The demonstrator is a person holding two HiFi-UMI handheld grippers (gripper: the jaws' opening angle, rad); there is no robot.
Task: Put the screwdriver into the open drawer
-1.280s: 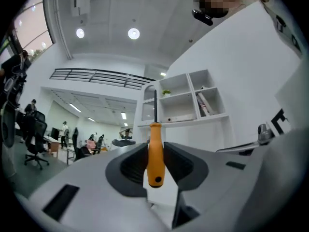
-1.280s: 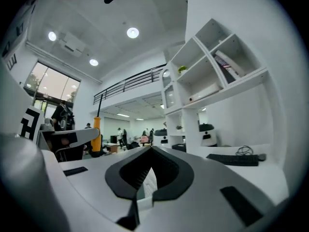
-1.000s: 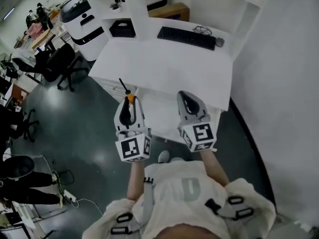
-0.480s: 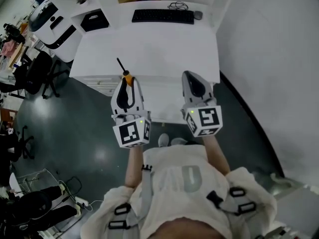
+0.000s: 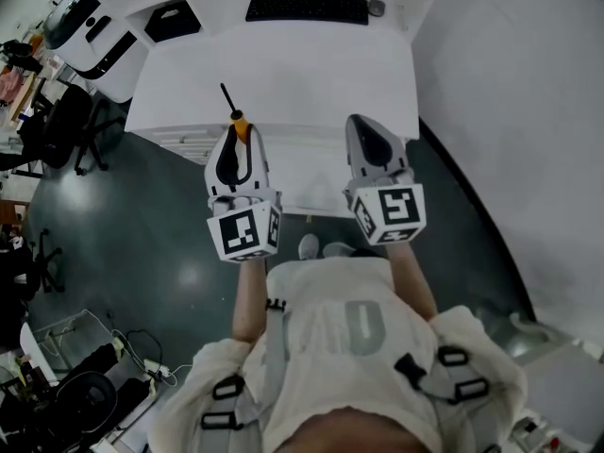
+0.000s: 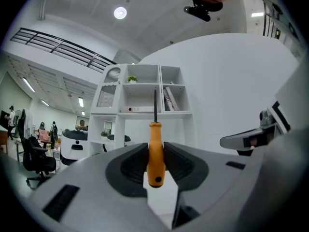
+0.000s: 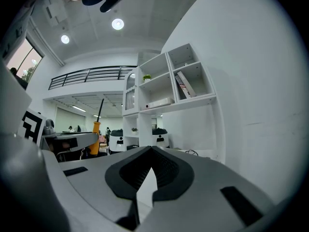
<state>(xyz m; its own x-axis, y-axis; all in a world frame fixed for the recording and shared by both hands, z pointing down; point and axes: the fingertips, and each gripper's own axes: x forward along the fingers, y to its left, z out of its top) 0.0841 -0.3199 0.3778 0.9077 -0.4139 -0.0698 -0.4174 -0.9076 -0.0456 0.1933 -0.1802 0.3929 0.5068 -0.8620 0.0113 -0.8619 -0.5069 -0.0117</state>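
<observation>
Left gripper view: left gripper (image 6: 155, 152) pinches orange screwdriver (image 6: 155, 132) by handle, shaft projecting ahead of jaws. Right gripper (image 7: 152, 151) pressed together, empty. Open drawer (image 5: 302, 177) apparently below, between grippers. Recommended: lower tool level inside drawer walls before release.

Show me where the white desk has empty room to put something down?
The biggest bare patch is the middle of the white desk, from the keyboard at the back to the front edge where the screwdriver pokes over. It runs the desk's whole width. The back is crowded: keyboard, mouse beside it, and a black box at the back left.
</observation>
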